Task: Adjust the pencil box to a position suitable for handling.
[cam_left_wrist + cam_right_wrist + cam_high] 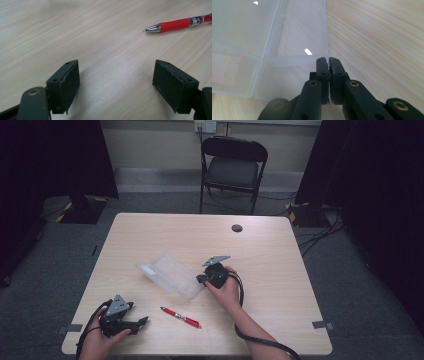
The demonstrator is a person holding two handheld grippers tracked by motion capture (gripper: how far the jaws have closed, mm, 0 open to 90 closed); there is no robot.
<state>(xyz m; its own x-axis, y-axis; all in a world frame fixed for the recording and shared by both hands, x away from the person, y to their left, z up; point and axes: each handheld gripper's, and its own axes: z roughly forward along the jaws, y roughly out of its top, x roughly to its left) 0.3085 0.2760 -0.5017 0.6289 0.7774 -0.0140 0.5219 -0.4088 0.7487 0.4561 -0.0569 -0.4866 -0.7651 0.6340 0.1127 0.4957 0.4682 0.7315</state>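
Observation:
A clear plastic box (170,274) lies open at the middle of the wooden table (260,250). In the right gripper view its lid and tray (249,37) spread flat. My right gripper (200,280) is shut, its tips (328,61) right at the box's near corner; I see nothing between the pads. A red pen (181,317) lies near the front edge, its metal tip (153,28) pointing toward my left gripper. That left gripper (142,322) rests at the front left corner, open (116,82), with only bare tabletop between its fingers.
A black folding chair (232,167) stands beyond the far edge. A dark round cable port (237,228) sits near the table's back edge. Tape marks (320,324) stick to the front corners. Cables run across the floor at the right.

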